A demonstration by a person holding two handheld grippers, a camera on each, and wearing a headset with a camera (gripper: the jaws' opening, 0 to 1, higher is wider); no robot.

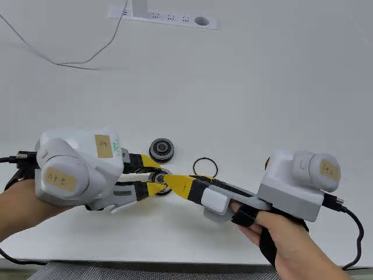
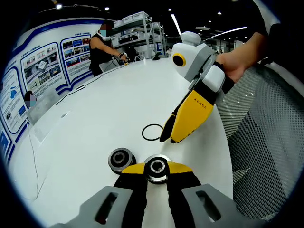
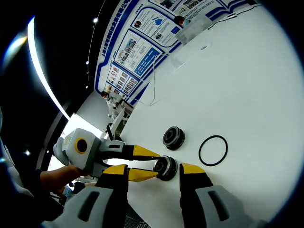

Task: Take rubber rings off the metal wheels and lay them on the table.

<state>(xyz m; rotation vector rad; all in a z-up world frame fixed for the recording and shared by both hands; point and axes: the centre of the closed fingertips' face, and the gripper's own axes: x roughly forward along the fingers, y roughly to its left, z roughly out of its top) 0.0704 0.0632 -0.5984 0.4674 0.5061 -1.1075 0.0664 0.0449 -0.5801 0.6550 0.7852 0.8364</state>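
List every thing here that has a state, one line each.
Left hand-held gripper: shut on the silver metal wheel.
Right hand-held gripper: open, jaws flanking that wheel.
That wheel: clamped between the left jaws.
Second metal wheel: loose on the white table.
Black rubber ring: off, lying flat on the table.

I've got one metal wheel pinched between the jaws of my left gripper, its round face turned up at me: bright silver rim, dark hub. The second wheel sits on the table just beside it, darker round its edge. A thin black rubber ring lies loose and flat on the table nearby, touching neither wheel.
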